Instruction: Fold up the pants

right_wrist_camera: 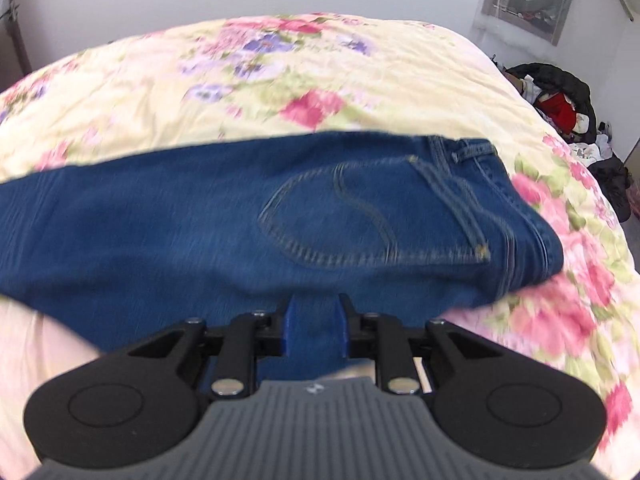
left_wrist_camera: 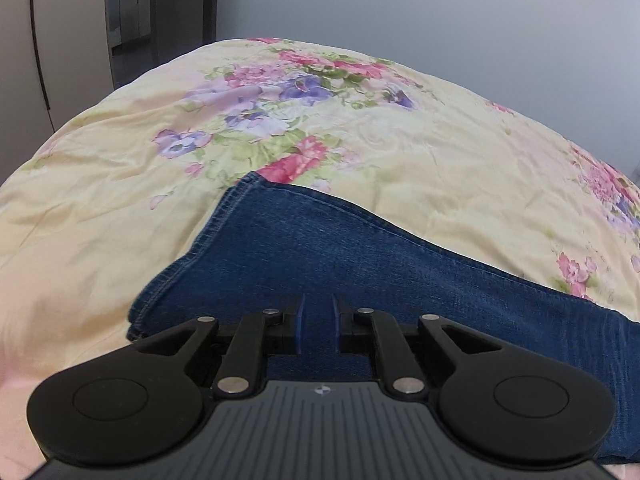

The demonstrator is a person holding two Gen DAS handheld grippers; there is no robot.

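Blue jeans (left_wrist_camera: 320,256) lie on a floral bedspread (left_wrist_camera: 360,128). In the left wrist view I see the leg end with its stitched hem. My left gripper (left_wrist_camera: 318,322) sits over the leg's near edge, fingers narrowly apart with denim between them. In the right wrist view the jeans (right_wrist_camera: 200,220) show the seat with a back pocket (right_wrist_camera: 332,220) and the waistband at the right. My right gripper (right_wrist_camera: 316,328) is over the near edge of the seat, with denim between its blue pads. The view is motion-blurred.
The bedspread (right_wrist_camera: 280,80) covers the whole bed and drops off at the right. A pile of dark and red clothes (right_wrist_camera: 560,100) lies on the floor at the far right. A doorway and cabinets (left_wrist_camera: 132,8) stand at the back left.
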